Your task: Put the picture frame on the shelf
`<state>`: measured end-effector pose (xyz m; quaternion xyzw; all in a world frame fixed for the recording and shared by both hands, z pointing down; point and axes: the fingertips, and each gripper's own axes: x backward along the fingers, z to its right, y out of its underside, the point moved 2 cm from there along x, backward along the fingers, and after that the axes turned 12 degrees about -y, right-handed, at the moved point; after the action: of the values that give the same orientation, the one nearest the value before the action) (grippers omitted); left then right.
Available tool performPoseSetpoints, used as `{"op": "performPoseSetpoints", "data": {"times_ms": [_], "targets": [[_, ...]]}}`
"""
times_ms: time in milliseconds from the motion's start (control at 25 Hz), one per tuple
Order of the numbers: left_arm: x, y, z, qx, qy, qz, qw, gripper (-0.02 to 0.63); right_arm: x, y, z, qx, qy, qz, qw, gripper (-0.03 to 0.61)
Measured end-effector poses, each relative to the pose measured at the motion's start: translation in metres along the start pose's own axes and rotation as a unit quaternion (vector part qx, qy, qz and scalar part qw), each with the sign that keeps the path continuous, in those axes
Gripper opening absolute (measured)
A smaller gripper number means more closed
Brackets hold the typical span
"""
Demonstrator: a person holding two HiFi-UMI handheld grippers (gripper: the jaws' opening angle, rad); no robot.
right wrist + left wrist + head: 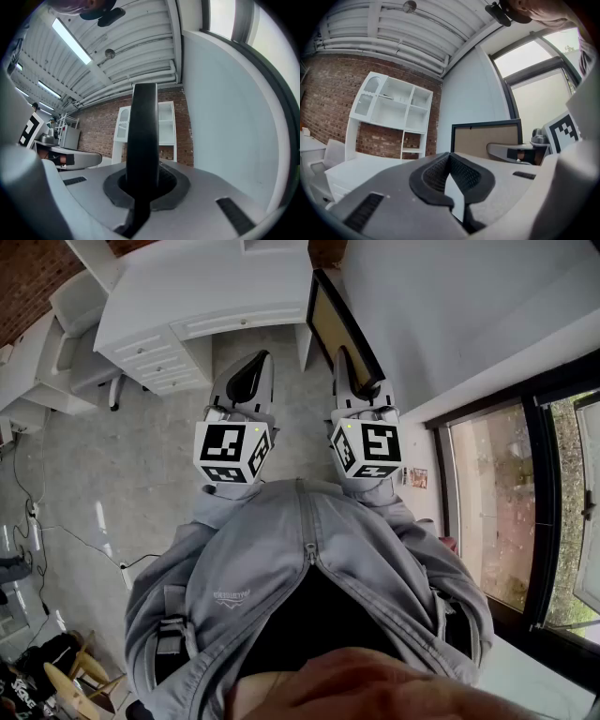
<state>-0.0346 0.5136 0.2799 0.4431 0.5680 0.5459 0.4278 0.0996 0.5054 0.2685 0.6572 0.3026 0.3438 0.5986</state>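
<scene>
From the head view, there are two grippers, each with one black-and-white marker cube. The left gripper [251,371] holds nothing. The right gripper [349,381] holds the one picture frame [330,320] up on its edge, near a white desk [187,287] with drawers. A small logo on the person's grey jacket [309,568] is too tiny to read. The left gripper view shows its own jaws pressed together, with nothing between them. Only here can you see the frame's flat brown side and the whole white shelf [393,112] by a brick wall [328,89]. The right gripper view shows its jaws pinching the frame's thin black edge, which hides part of the shelf behind it.
</scene>
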Motion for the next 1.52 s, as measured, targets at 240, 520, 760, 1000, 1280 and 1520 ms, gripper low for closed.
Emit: {"op": "performPoseSetpoints", "data": {"times_ms": [240, 520, 760, 1000, 1280, 1520], "targets": [[-0.001, -0.003, 0.001, -0.002, 0.0, 0.01, 1.0, 0.008, 0.0, -0.003, -0.001, 0.007, 0.002, 0.007, 1.0, 0.034], [-0.006, -0.007, 0.0, -0.007, 0.014, 0.02, 0.9997, 0.008, -0.003, -0.005, -0.001, 0.01, 0.012, 0.014, 1.0, 0.034], [-0.024, 0.0, -0.042, 0.004, 0.027, 0.015, 0.9995, 0.008, -0.044, 0.01, -0.017, 0.001, 0.022, 0.001, 1.0, 0.034], [-0.04, 0.004, -0.054, 0.008, 0.013, 0.011, 0.9998, 0.008, -0.063, 0.015, -0.006, -0.004, 0.011, 0.0, 1.0, 0.034], [-0.099, 0.007, -0.051, 0.01, 0.003, 0.013, 0.9999, 0.008, -0.106, 0.022, 0.04, -0.004, -0.006, 0.006, 1.0, 0.034], [-0.168, 0.003, -0.048, 0.003, -0.015, 0.019, 0.9997, 0.008, -0.154, 0.03, 0.096, -0.005, -0.025, 0.007, 1.0, 0.034]]}}
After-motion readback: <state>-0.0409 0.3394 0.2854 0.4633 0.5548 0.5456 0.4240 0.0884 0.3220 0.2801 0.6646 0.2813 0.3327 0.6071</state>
